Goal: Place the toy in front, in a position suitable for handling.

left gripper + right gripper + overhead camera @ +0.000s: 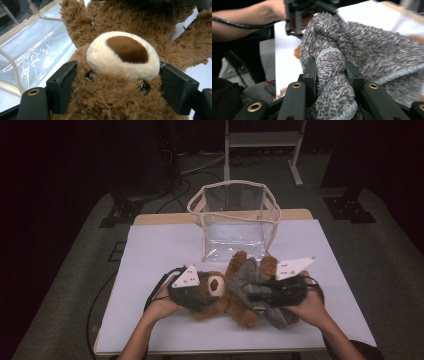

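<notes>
- The teddy bear (220, 292) is lying on its back on the white table cover (150, 250), roughly middle of the table toward the person's side, just in front of the clear bag (235, 217).
- Fur is shaggy brown plush, pretty matted-looking up close. The muzzle (122, 53) is a rounded cream dome with a smooth dark brown oval nose on top, and two small glossy black eyes sit just under it in the left gripper view.
- The left gripper (192, 292) has the bear's head clamped between its two flat black jaws, one on each side of the face at eye level, pressed right into the fur.
- The right gripper (267, 295) is pinching a fold of the grey garment (255, 282) that's draped over the bear's body. Jaws are squeezed on a rolled bit of the hem.
- That garment (372, 50) is a fuzzy, speckled grey-and-white knit, towel-like loops, with a smooth pale grey ribbed edge running along the hem.
- The bag is a boxy see-through vinyl thing with cream fabric trim on the edges and rim, standing upright, open at the top, shiny and crinkly.
- Each gripper has a pale three-cornered plate on top and a black cable trailing off.
- The table edge is light wood, and the floor around it is dark.
</notes>
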